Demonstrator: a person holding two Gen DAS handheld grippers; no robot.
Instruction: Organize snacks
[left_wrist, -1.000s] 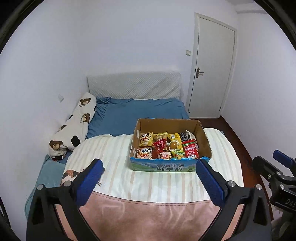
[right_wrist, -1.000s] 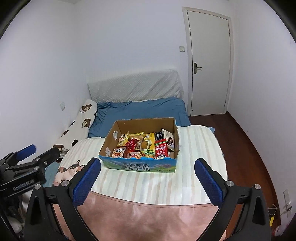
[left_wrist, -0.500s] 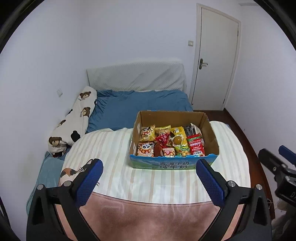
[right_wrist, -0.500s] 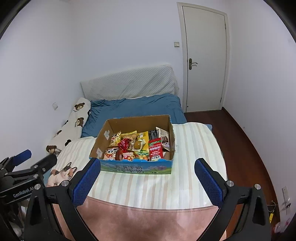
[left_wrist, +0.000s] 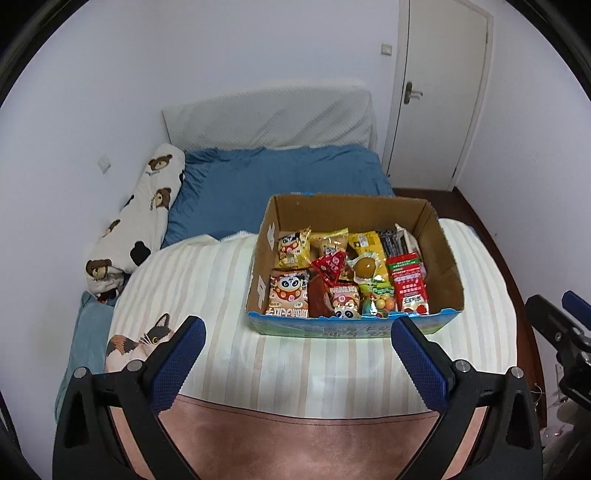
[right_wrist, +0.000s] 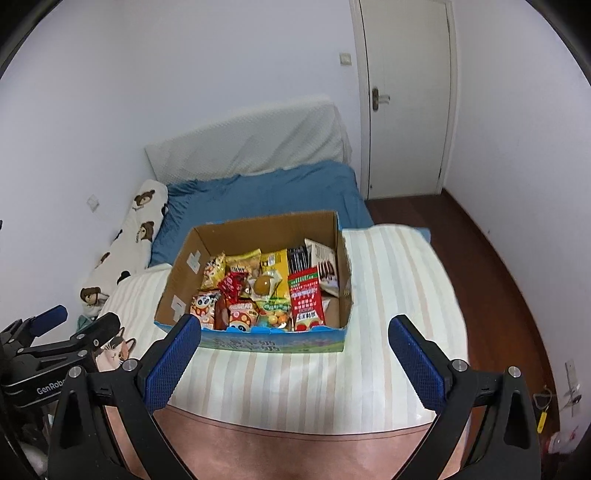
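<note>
We hold both grippers above the near edge of the bed, and neither carries anything: the left gripper (left_wrist: 295, 354) has its blue pads spread wide, and the right gripper (right_wrist: 295, 354) is spread just as wide, with only the striped cover (left_wrist: 332, 373) showing between the fingers. The snacks all lie inside the open cardboard box (left_wrist: 448, 258), which sits on the striped cover toward the bed's right side, its printed blue front wall (left_wrist: 351, 330) facing us. Inside, the packets lie packed edge to edge: a yellow panda packet (left_wrist: 293, 247) in the far left corner, an orange panda packet (left_wrist: 289, 293) at the near left, a red triangular packet (left_wrist: 330, 265) near the middle, and a red and green packet (left_wrist: 408, 282) along the right.

We cannot tell whether this is a full box waiting to be sorted out or one already filled, so we commit to no particular packet. Whichever it is, we judge that a clean reach means coming down from above the rim rather than over the front wall, keeping the jaws wide until they straddle one packet only, and pinching on a sealed edge, since the overlapping neighbours would likely drag along.
</note>
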